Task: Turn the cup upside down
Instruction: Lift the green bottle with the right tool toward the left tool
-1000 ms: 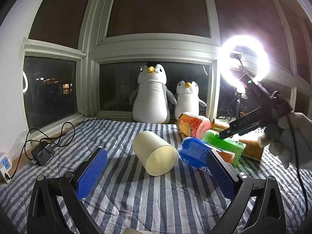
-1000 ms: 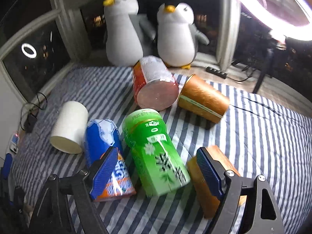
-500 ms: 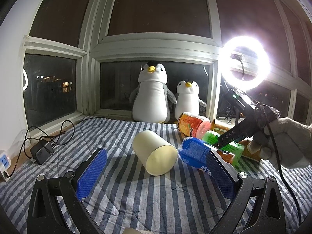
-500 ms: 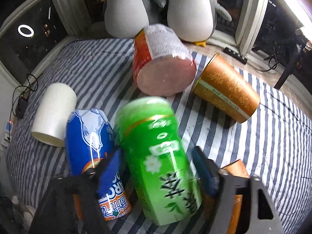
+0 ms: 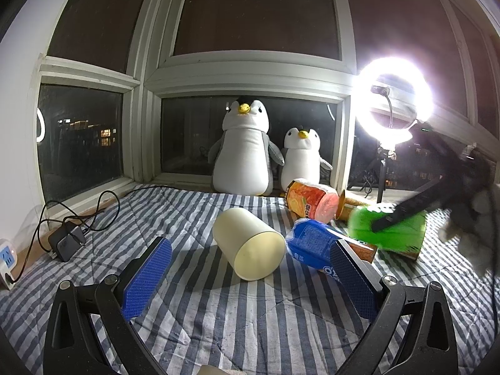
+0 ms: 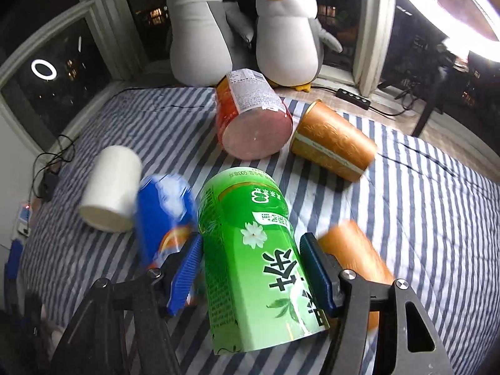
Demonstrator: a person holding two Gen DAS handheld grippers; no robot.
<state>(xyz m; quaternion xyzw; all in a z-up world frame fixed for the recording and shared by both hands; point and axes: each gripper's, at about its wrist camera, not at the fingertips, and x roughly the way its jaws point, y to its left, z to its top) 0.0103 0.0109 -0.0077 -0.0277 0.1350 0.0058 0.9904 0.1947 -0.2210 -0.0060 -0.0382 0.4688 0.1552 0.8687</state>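
A green cup (image 6: 256, 250) printed with a white flower and dark characters is clamped between the blue pads of my right gripper (image 6: 250, 268), which is shut on it. In the left wrist view the green cup (image 5: 390, 231) hangs blurred at the right, lifted off the striped cloth (image 5: 250, 312), with the right gripper's dark finger across it. My left gripper (image 5: 247, 278) stands open low over the cloth. A cream cup (image 5: 250, 243) lies on its side just beyond its pads, mouth toward me.
Other cups lie on their sides: a blue one (image 6: 162, 215), an orange-red one (image 6: 253, 125), a gold one (image 6: 334, 140) and an orange one (image 6: 353, 253). Two plush penguins (image 5: 247, 153) sit at the window. A ring light (image 5: 393, 106) glares at right. A charger and cables (image 5: 65, 237) lie at left.
My right gripper came down around the green cup, shut on it and raised it off the cloth. The left gripper stayed still.
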